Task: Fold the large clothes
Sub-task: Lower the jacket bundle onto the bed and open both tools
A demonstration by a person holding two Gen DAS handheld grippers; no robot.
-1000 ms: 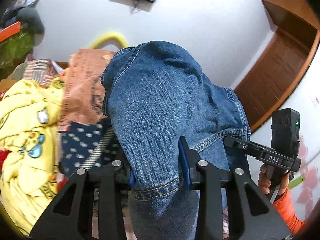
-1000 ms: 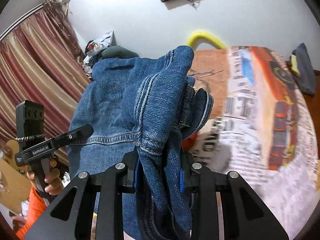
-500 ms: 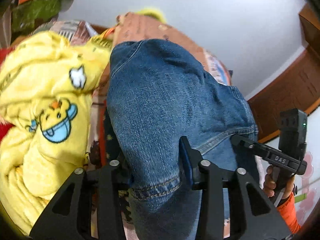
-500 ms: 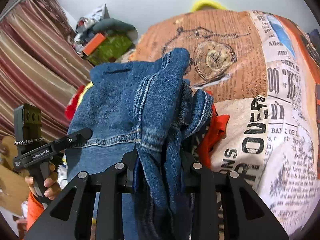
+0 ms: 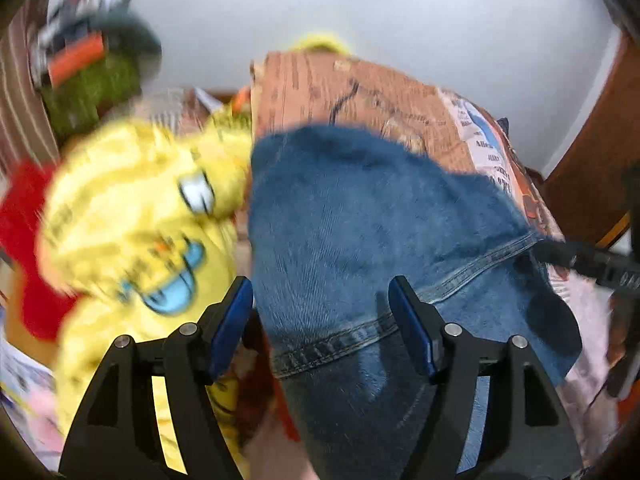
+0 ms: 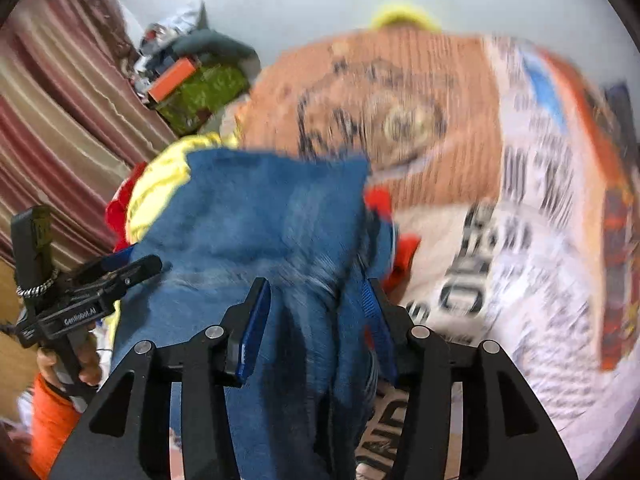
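A home bedroom: newsprint-patterned bedspread [image 6: 500,208], striped curtains [image 6: 60,120], heaped laundry [image 5: 132,216].

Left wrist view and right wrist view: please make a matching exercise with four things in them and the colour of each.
Things:
1. jeans
2. cartoon garment
3. curtain
4. sleeve of the person

Colours:
A. orange
B. yellow
C. blue denim
D. maroon and beige stripes

Pairs: 1-C, 2-B, 3-D, 4-A
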